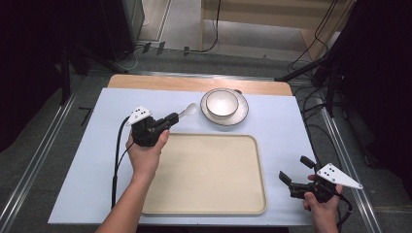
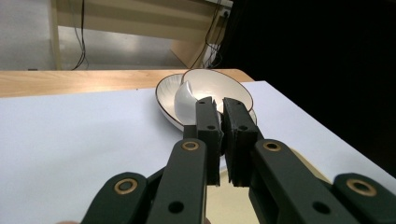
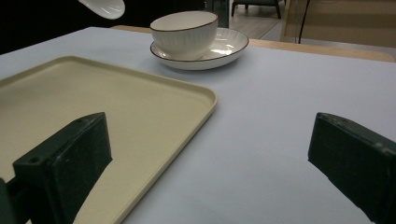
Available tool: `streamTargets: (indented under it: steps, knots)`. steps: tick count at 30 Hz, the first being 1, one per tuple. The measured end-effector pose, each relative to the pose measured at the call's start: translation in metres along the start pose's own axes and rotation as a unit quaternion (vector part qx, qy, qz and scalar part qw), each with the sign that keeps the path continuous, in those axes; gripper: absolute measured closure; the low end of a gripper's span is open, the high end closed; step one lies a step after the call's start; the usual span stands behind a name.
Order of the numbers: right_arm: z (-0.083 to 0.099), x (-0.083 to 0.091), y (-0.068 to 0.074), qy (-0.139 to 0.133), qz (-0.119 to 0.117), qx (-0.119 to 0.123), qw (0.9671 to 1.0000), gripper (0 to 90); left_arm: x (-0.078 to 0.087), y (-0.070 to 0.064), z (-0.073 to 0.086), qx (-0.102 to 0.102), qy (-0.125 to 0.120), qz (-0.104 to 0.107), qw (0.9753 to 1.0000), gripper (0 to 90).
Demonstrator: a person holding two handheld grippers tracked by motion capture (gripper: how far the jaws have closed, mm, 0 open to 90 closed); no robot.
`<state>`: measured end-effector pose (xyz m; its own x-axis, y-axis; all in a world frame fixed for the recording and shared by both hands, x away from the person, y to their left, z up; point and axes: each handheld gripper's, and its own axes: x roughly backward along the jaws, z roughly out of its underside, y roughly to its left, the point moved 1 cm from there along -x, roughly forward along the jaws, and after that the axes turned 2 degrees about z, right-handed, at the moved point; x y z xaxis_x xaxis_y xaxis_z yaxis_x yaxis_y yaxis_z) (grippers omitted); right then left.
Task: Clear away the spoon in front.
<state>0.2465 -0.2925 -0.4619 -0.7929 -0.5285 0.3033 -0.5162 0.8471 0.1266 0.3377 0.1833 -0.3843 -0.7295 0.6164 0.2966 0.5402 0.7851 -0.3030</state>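
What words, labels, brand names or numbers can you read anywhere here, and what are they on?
None: no readable text shows.
White ceramic spoon, white ribbed bowl, dark-rimmed white saucer, beige plastic tray: all plain.
Grey three-cornered plates on the grippers carry only dark dots, no letters.

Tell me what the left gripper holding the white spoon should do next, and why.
Probably carry the spoon a little further right over the bowl. The left gripper is shut on its handle, held above the table, with the spoon's head beside the plate and not yet over the bowl.
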Motion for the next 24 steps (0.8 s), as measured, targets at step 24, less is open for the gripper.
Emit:
streamTargets:
  steps: [24]
  knots:
    - [0.001,-0.002,0.001,0.005,-0.003,0.002,1.0,0.0,0.044,0.004,0.033,0.006,-0.024,-0.048,0.9985,86.2]
